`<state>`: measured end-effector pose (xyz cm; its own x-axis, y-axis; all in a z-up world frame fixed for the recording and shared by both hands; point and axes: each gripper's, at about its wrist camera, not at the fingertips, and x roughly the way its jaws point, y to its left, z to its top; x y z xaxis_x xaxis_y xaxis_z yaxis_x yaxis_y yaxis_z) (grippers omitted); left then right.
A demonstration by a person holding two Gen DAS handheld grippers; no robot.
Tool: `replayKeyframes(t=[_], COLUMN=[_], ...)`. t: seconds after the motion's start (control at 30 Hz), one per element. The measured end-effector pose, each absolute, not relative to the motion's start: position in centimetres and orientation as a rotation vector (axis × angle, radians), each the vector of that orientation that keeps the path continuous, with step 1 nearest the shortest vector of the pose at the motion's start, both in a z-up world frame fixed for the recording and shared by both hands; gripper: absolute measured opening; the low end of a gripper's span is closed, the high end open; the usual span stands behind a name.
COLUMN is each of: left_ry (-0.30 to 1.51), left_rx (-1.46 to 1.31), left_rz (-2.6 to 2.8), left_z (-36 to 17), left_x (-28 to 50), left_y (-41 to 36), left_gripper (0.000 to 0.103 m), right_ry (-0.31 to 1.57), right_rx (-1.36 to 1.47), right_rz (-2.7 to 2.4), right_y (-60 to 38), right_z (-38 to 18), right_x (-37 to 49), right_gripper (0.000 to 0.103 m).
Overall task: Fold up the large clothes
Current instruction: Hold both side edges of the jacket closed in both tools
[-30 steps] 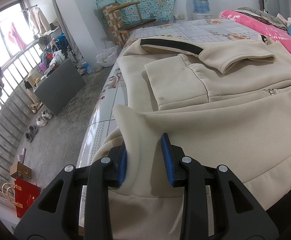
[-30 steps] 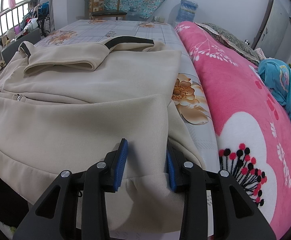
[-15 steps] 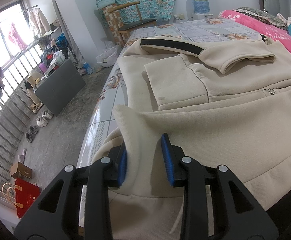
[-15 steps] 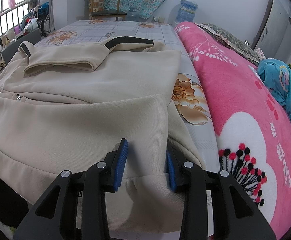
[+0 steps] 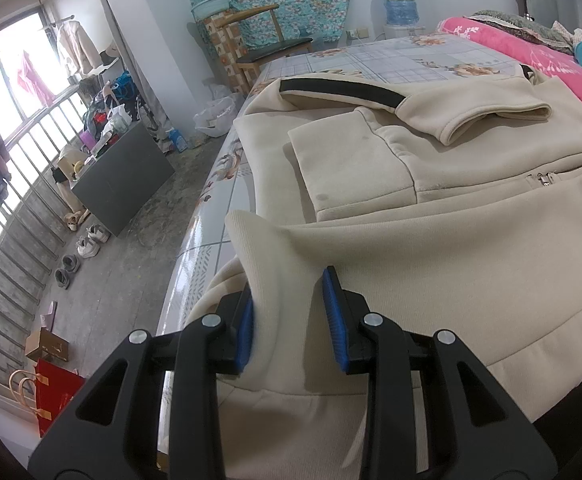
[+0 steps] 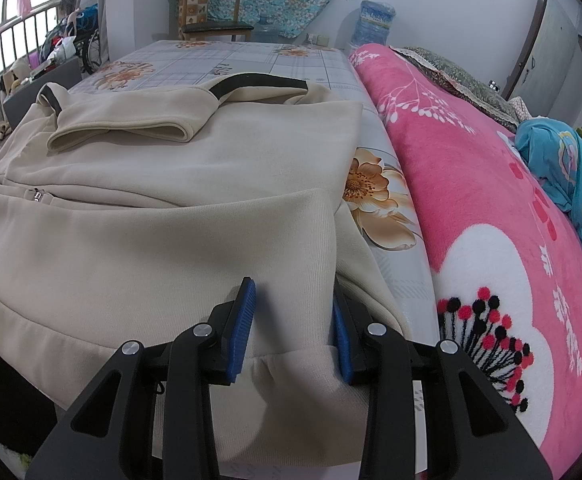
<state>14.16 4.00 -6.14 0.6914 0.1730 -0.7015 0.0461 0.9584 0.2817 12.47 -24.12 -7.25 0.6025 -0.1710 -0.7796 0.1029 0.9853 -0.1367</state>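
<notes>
A large cream jacket (image 5: 431,248) (image 6: 171,184) with a black stripe (image 5: 339,90) and a zip lies spread on the flowered bed sheet (image 5: 391,60). One sleeve is folded across its chest. The near part of the jacket is doubled over towards the far end. My left gripper (image 5: 289,320) is shut on the thick left corner of that doubled layer, near the bed's left edge. On the layer's right corner, beside the pink blanket, my right gripper (image 6: 293,328) is shut in the same way. Cloth fills the gap between each pair of blue pads.
A pink flowered blanket (image 6: 491,208) runs along the bed's right side, with a blue cloth (image 6: 563,168) on it. Left of the bed the floor drops away, with a grey cabinet (image 5: 123,176), shoes (image 5: 87,240) and a red bag (image 5: 55,392). A wooden chair (image 5: 271,44) stands beyond the bed.
</notes>
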Motion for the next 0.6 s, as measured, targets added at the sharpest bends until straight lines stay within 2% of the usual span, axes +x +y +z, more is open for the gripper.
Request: replayKeyframes(t=[0.6], left_ry=[0.843], left_rx=[0.243], left_rz=[0.077], left_z=[-5.9], left_x=[14.6], left_y=[5.4], left_gripper=[0.03], right_ry=[0.955], right_rx=[-0.025], right_rz=[-0.138], right_y=[-24.9], right_z=[-6.9], right_x=[13.4], right_gripper=[0.035])
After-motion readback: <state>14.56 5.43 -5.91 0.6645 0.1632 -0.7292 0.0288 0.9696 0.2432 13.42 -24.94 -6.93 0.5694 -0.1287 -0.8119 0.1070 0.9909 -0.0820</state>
